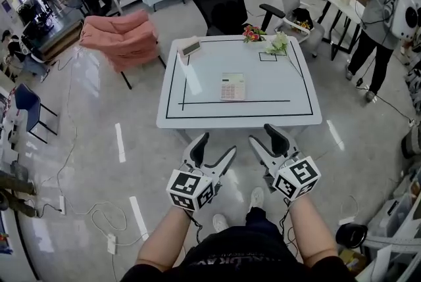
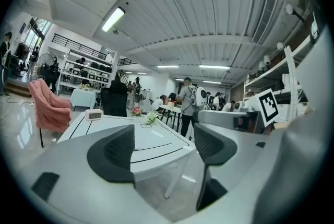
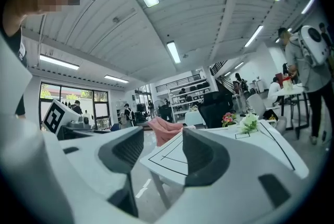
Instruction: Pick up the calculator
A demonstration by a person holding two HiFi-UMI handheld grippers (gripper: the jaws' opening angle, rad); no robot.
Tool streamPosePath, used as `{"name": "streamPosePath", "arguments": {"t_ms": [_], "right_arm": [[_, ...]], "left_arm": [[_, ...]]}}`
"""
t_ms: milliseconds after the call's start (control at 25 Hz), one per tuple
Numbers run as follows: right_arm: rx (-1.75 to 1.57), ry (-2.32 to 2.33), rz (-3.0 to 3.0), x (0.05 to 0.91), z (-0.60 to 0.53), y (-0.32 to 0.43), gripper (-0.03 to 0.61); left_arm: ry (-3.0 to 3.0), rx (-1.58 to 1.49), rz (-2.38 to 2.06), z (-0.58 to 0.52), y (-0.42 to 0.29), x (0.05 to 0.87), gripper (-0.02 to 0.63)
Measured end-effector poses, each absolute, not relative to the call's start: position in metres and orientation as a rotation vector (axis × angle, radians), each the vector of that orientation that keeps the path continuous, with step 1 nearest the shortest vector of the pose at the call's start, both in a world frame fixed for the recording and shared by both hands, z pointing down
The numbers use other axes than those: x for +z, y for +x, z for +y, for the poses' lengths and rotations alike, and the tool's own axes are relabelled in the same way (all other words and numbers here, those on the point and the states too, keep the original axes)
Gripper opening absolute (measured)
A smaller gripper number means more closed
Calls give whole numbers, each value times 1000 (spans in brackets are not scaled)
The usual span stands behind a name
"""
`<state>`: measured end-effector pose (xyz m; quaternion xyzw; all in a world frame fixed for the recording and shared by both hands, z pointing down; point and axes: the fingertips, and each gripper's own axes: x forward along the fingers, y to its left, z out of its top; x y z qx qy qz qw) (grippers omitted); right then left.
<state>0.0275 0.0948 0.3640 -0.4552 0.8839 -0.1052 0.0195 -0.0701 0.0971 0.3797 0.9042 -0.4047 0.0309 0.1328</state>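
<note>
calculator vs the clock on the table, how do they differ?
The calculator lies flat; the clock stands upright. The calculator sits mid-table inside the black outline; the clock is at the far left corner. Both are pale and on the white table.

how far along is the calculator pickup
Done: nothing yet; the calculator lies flat on the white table, untouched. In hand: nothing; the left tool and right tool are both open and empty, held short of the table's near edge. Left: reach over, close on the calculator and lift it.
</note>
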Motion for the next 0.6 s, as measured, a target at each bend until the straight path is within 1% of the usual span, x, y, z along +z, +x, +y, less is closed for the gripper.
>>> {"name": "streamPosePath", "arguments": {"t_ms": [600], "right_arm": [[-387,-1295,2793,375,-8,86,218]], "left_arm": [[2553,104,-1293,12,-18,384,347]]}}
